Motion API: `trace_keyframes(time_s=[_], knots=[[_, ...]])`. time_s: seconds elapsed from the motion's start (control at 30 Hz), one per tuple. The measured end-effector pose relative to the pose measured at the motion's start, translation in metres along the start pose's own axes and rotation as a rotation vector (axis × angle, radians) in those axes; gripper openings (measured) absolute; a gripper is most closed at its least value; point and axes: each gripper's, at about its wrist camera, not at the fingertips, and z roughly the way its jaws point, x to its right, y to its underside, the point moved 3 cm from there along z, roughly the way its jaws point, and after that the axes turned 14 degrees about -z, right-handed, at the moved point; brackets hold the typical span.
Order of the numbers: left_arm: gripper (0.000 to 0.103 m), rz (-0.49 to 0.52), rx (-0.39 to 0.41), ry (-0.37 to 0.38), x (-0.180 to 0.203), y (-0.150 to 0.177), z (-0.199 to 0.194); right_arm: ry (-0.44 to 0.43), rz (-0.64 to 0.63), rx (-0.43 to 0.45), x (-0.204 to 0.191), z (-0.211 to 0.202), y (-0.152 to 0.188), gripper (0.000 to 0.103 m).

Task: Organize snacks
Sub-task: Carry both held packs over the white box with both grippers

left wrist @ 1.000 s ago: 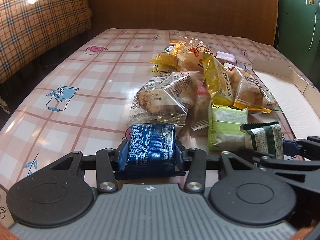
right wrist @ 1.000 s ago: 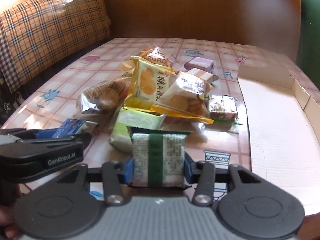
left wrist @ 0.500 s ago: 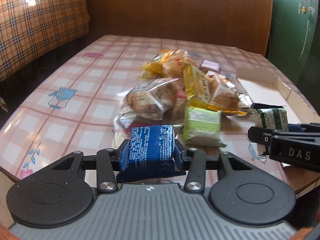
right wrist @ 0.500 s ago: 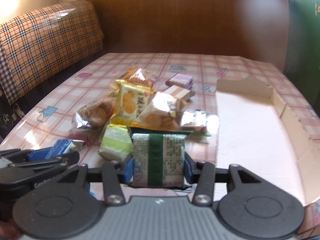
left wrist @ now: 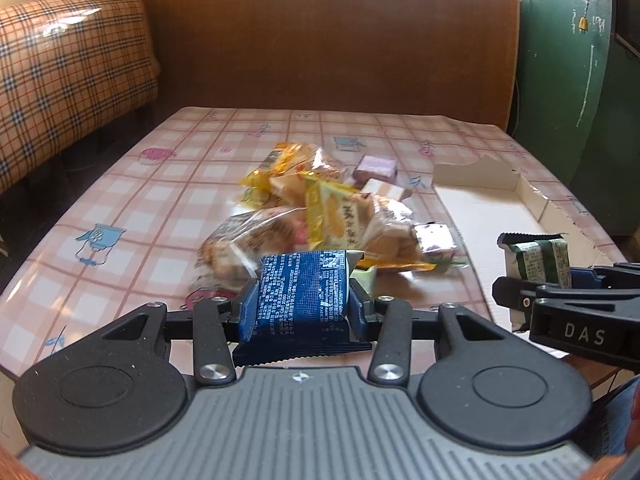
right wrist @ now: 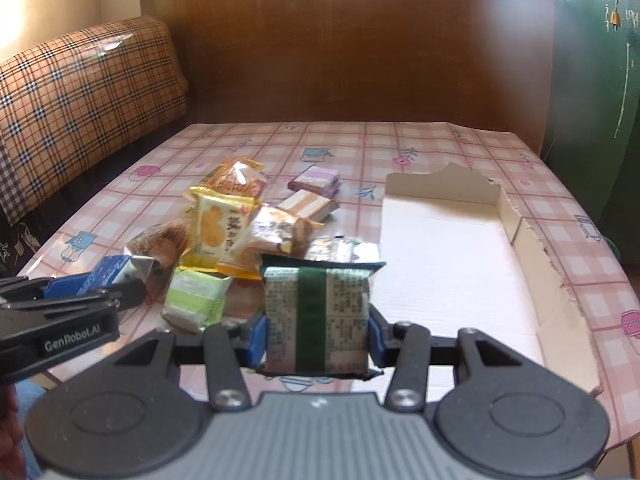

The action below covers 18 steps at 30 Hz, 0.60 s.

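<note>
My left gripper (left wrist: 303, 300) is shut on a blue snack packet (left wrist: 302, 288) and holds it above the table's near edge. My right gripper (right wrist: 317, 332) is shut on a green-and-white snack packet (right wrist: 316, 316), held above the near end of the shallow cardboard tray (right wrist: 440, 264). That packet also shows at the right of the left wrist view (left wrist: 536, 256). A pile of snack packets (right wrist: 240, 224) lies in the middle of the table, left of the tray, with a light green packet (right wrist: 196, 300) nearest.
The table has a pink checked cloth (left wrist: 160, 200). A plaid sofa (right wrist: 72, 108) stands to the left, a wooden panel (left wrist: 320, 40) at the back and a green door (left wrist: 576, 80) on the right. The tray's walls (right wrist: 536, 256) are torn and low.
Both grippers have pulled back and risen from the pile, each still holding its packet. The right gripper has shifted toward the tray's near end.
</note>
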Motion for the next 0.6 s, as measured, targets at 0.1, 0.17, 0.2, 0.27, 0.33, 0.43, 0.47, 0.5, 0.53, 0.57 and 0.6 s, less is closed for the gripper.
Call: trace_keyframes(time_s=[0.1, 0.17, 0.2, 0.27, 0.33, 0.43, 0.47, 0.5, 0.53, 0.57, 0.6], knots=[[0.053, 0.017, 0.01, 0.008, 0.01, -0.004, 0.0, 0.0, 0.002, 0.009, 0.009, -0.003, 0.0, 0.047], [0.053, 0.011, 0.005, 0.021, 0.016, -0.007, 0.002, 0.006, 0.003, 0.014, 0.015, -0.004, 0.0, 0.047], [0.053, 0.004, -0.003, 0.033, 0.017, -0.01, 0.004, 0.009, 0.011, 0.017, 0.019, -0.005, 0.0, 0.047], [0.053, -0.006, -0.019, 0.052, 0.023, -0.011, 0.006, 0.005, 0.032, 0.018, 0.026, -0.004, -0.001, 0.047], [0.053, 0.003, -0.025, 0.064, 0.032, -0.013, 0.009, 0.003, 0.04, 0.019, 0.032, -0.004, -0.001, 0.046], [0.053, 0.013, -0.022, 0.072, 0.045, -0.016, 0.013, 0.011, 0.032, 0.026, 0.038, -0.003, -0.003, 0.046], [0.053, 0.017, -0.02, 0.073, 0.048, -0.017, 0.014, 0.013, 0.033, 0.029, 0.041, -0.003, -0.004, 0.047], [0.053, 0.017, -0.02, 0.076, 0.051, -0.018, 0.015, 0.015, 0.035, 0.031, 0.044, -0.003, -0.004, 0.047], [0.053, 0.015, -0.023, 0.083, 0.054, -0.019, 0.017, 0.018, 0.039, 0.033, 0.047, -0.003, -0.004, 0.047], [0.053, 0.015, -0.027, 0.09, 0.058, -0.02, 0.019, 0.023, 0.042, 0.036, 0.05, -0.004, -0.004, 0.047], [0.053, 0.017, -0.027, 0.093, 0.06, -0.02, 0.019, 0.03, 0.044, 0.039, 0.053, -0.004, -0.005, 0.047]])
